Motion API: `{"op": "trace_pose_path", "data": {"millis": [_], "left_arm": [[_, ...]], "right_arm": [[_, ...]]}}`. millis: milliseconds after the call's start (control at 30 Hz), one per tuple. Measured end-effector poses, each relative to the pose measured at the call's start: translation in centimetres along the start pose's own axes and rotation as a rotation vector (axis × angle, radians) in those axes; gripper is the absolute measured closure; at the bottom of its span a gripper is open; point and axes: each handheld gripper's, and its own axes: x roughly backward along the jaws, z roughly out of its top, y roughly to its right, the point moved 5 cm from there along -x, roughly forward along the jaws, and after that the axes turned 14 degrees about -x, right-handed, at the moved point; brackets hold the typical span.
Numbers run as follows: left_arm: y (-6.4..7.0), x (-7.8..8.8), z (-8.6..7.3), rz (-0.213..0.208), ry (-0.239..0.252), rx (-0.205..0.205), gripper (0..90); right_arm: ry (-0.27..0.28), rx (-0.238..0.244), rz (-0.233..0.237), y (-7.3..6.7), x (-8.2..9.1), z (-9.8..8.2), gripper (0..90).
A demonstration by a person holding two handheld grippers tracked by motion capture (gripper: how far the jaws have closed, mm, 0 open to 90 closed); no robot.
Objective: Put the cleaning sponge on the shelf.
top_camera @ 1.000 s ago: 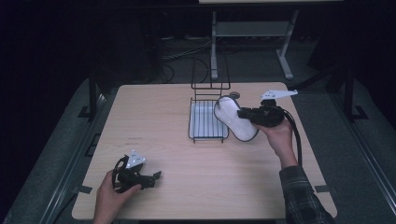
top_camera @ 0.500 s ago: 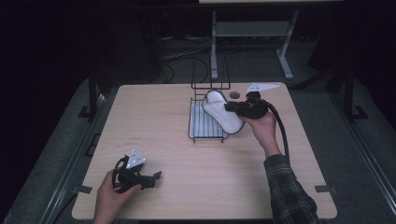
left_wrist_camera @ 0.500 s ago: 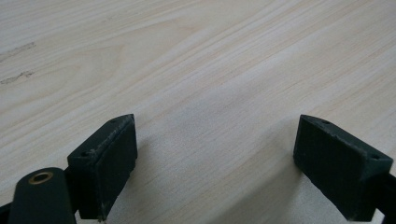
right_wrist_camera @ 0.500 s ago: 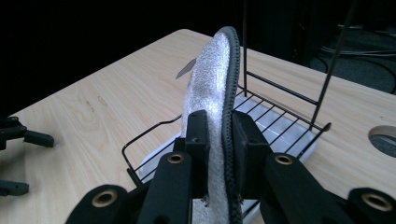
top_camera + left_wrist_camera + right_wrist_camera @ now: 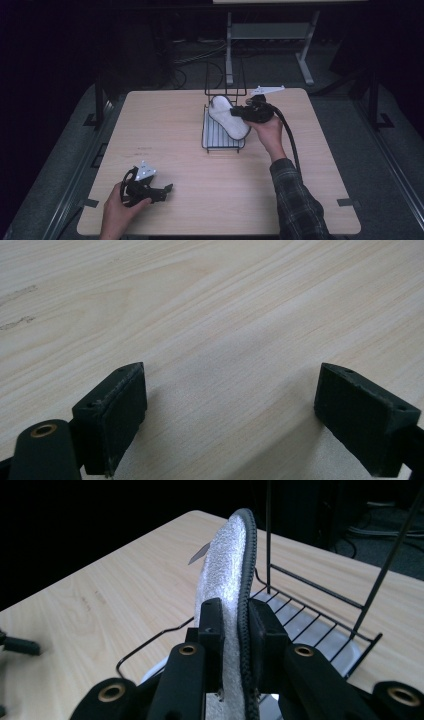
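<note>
R hand (image 5: 270, 134) is holding the right gripper (image 5: 239, 111) over the black wire rack (image 5: 220, 142) at mid-table, jaws clamped on a white insole (image 5: 227, 117) w/ a dark edge. In the right gripper view the insole (image 5: 227, 575) is standing on edge betw. the two black pads, rising up past the rack's (image 5: 320, 605) upright wires. L hand (image 5: 117, 212) is resting near the front left corner of the wooden table (image 5: 165, 125), holding the left gripper (image 5: 165, 190) low on the surface, well apart from the rack. In the left gripper view its jaws are sitting wide apart w/ bare wood (image 5: 225, 315) betw. them.
</note>
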Motion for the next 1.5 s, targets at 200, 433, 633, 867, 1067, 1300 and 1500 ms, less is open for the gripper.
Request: {"op": "trace_pose_path", "data": {"millis": [200,433,633,867,1067,1300,1500], "left_arm": [[0.0,0.0,0.0,0.001,-0.001,-0.001,12.8],[0.0,0.0,0.0,0.001,-0.001,-0.001,12.8],[0.0,0.0,0.0,0.001,-0.001,0.0,12.8],[0.0,0.0,0.0,0.001,-0.002,-0.001,12.8],[0.0,0.0,0.0,0.001,-0.002,-0.001,12.8],[0.0,0.0,0.0,0.001,-0.001,-0.001,12.8],[0.0,0.0,0.0,0.001,-0.001,-0.001,12.8]], "right_arm": [[-0.017,-0.012,0.0,0.1,-1.1,-0.3,77.9],[-0.046,-0.022,-0.003,0.1,-2.1,-0.9,77.5],[-0.063,-0.024,-0.013,0.4,-2.3,-1.2,76.0],[-0.061,-0.021,-0.029,0.6,-2.6,-1.3,73.6],[-0.073,-0.022,-0.04,0.7,-3.0,-1.6,70.6],[-0.089,0.005,-0.074,0.8,-3.4,-1.8,60.3],[-0.069,-0.003,-0.115,1.3,-2.9,-1.6,50.2]]}}
